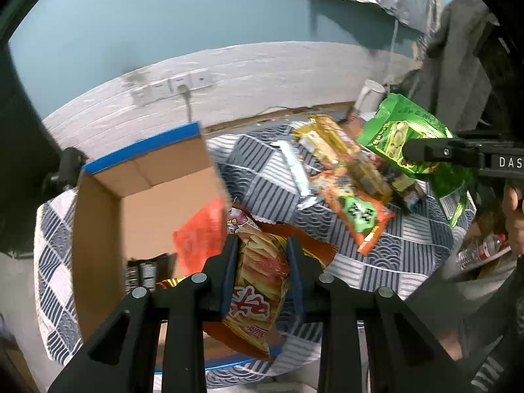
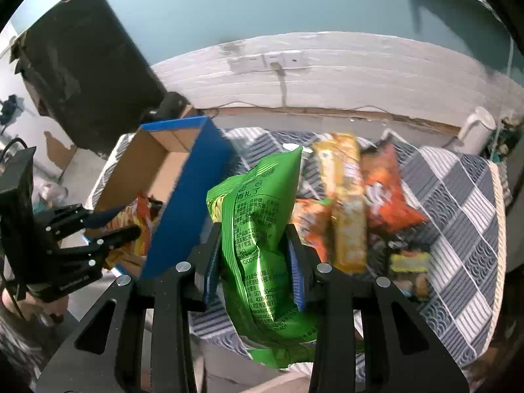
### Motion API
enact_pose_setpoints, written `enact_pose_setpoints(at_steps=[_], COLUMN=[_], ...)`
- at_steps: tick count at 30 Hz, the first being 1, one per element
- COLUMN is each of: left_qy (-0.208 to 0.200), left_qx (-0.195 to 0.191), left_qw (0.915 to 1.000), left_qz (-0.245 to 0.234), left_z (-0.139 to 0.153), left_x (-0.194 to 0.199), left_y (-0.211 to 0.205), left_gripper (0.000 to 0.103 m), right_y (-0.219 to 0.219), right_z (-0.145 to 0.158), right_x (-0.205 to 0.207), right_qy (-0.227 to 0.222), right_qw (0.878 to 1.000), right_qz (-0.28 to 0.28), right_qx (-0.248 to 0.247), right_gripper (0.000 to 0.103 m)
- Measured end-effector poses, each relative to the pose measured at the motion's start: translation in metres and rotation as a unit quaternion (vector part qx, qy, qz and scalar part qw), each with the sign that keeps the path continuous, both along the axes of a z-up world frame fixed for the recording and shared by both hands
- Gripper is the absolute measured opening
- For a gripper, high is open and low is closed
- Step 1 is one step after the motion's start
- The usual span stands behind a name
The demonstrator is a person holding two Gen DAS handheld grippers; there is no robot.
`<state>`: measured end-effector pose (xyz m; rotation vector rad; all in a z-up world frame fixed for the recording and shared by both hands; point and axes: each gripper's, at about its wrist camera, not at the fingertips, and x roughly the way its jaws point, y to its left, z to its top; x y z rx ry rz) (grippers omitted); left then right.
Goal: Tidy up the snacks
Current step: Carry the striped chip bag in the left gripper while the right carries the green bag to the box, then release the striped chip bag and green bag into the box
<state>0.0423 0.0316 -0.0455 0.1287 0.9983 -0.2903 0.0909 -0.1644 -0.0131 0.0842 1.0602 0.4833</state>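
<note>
Meanwhile left tool (image 1: pixel 262 255) grips chip bag (image 1: pixel 258 281) over box rim (image 1: pixel 98 196); right tool (image 2: pixel 253 245) grips green bag (image 2: pixel 258 229).

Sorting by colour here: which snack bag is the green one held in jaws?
The green bag in the right gripper; the left gripper holds an orange fries bag.

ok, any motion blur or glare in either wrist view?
Left wrist: the cardboard box edge and the pile of snacks are smeared, while the chip bag in the left tongs stays sharp. Right wrist: the yellow packet is blurred; the green bag shows foil glare.
</note>
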Motion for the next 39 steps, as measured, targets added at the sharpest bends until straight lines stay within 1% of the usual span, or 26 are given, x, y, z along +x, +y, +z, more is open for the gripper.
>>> enact_pose_setpoints(at_steps=[13, 20, 22, 28, 33, 37, 38, 39], left_qy=[-0.008, -0.004, 0.002, 0.006, 0.014, 0.016, 0.016, 0.018], left_qx=[0.007, 0.015, 0.010, 0.009, 0.007, 0.004, 0.005, 0.009], left_qw=[0.9976, 0.9952, 0.9945, 0.9933, 0.9916, 0.9909, 0.9911, 0.9912], left_qz=[0.068, 0.096, 0.105, 0.115, 0.128, 0.133, 0.132, 0.131], left_z=[-0.009, -0.020, -0.026, -0.035, -0.041, -0.042, -0.042, -0.042], left_x=[0.005, 0.008, 0.009, 0.010, 0.013, 0.013, 0.012, 0.011], left_y=[0.087, 0.125, 0.135, 0.152, 0.163, 0.165, 0.164, 0.162], left_gripper=[0.029, 0.029, 0.029, 0.029, 0.030, 0.031, 0.031, 0.034], right_y=[0.109, 0.161, 0.173, 0.196, 0.203, 0.203, 0.204, 0.203], right_z=[-0.001, -0.014, -0.020, -0.031, -0.035, -0.035, -0.035, -0.035], right_x=[0.025, 0.032, 0.033, 0.034, 0.036, 0.038, 0.039, 0.039], right_qy=[0.007, 0.022, 0.026, 0.036, 0.039, 0.035, 0.037, 0.037], right_qw=[0.998, 0.995, 0.994, 0.992, 0.991, 0.992, 0.992, 0.992], right_qz=[0.064, 0.097, 0.106, 0.117, 0.122, 0.118, 0.119, 0.119], right_qx=[-0.001, -0.011, -0.016, -0.026, -0.026, -0.023, -0.022, -0.022], right_gripper=[0.034, 0.034, 0.034, 0.034, 0.036, 0.036, 0.040, 0.044])
